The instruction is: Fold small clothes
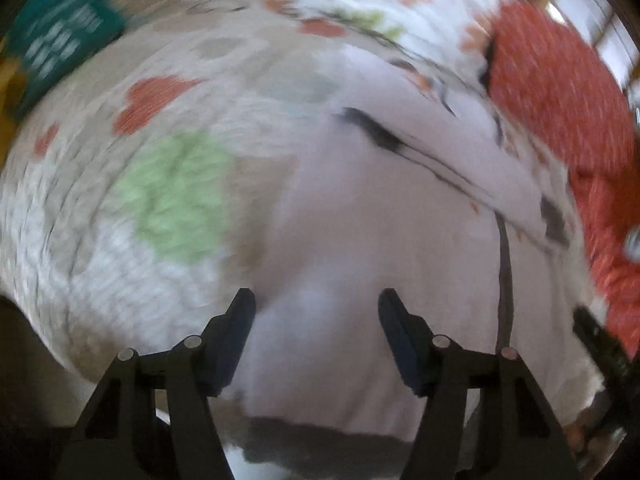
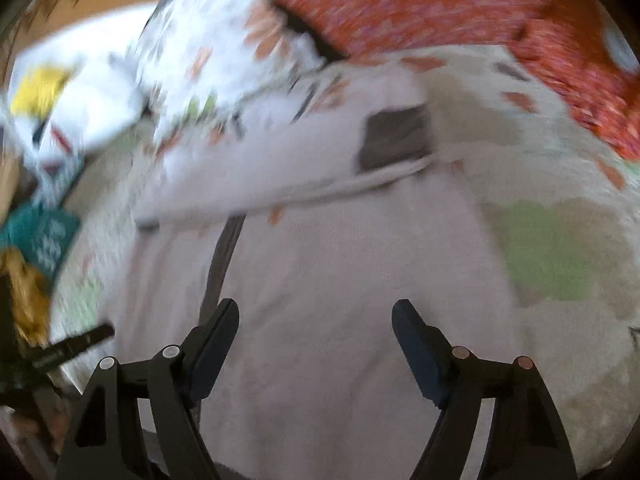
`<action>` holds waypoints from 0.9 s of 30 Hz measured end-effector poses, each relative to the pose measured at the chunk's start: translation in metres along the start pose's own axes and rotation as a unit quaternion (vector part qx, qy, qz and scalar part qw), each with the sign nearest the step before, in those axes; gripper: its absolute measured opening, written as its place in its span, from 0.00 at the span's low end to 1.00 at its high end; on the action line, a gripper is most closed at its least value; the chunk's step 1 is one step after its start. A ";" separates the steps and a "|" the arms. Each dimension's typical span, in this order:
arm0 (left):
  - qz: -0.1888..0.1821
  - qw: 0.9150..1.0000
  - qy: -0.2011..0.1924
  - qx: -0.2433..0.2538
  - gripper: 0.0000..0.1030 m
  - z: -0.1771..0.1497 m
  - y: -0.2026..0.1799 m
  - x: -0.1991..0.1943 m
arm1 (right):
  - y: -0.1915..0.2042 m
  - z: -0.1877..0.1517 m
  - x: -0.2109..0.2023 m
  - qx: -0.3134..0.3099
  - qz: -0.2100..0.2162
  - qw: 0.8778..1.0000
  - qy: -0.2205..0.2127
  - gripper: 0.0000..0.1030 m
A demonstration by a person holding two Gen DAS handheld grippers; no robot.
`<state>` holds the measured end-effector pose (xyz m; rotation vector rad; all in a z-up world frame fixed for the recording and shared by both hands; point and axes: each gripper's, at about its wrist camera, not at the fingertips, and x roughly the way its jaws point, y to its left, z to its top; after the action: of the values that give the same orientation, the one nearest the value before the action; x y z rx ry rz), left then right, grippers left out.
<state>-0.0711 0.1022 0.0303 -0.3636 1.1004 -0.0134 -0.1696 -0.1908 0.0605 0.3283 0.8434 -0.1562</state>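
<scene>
A pale pink garment [image 1: 360, 240] with dark trim lies spread on a patterned blanket [image 1: 168, 200]. It also shows in the right wrist view [image 2: 340, 260], with a folded sleeve and a dark cuff [image 2: 394, 142] across its top. My left gripper [image 1: 316, 304] is open and empty, hovering over the garment's lower part. My right gripper [image 2: 316, 316] is open and empty over the garment's middle. Both views are blurred by motion.
A red speckled garment [image 1: 560, 92] lies at the right, also seen in the right wrist view [image 2: 420, 4]. A white floral cloth [image 2: 208, 60] and a teal patterned piece [image 1: 60, 40] lie at the far side. The other gripper's tip [image 2: 76, 346] shows at left.
</scene>
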 end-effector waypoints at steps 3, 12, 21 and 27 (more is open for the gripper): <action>-0.041 0.998 0.012 -0.054 0.61 -0.007 0.034 -0.002 | -0.041 -0.009 -0.014 0.057 -0.024 0.998 0.000 0.81; -0.113 0.991 0.042 -0.066 0.61 -0.028 0.037 0.007 | -0.067 -0.051 -0.003 0.120 0.118 0.982 0.081 0.77; -0.135 0.986 0.082 -0.059 0.23 -0.066 0.032 0.011 | -0.066 -0.075 0.001 0.163 0.201 0.960 0.106 0.73; -0.133 0.987 0.085 -0.040 0.47 -0.083 0.024 0.010 | -0.067 -0.082 -0.002 0.156 0.196 0.961 0.113 0.65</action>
<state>-0.1428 0.0993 -0.0180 -0.5891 1.2168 -0.2416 -0.2466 -0.2252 -0.0040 0.8143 0.9630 0.1239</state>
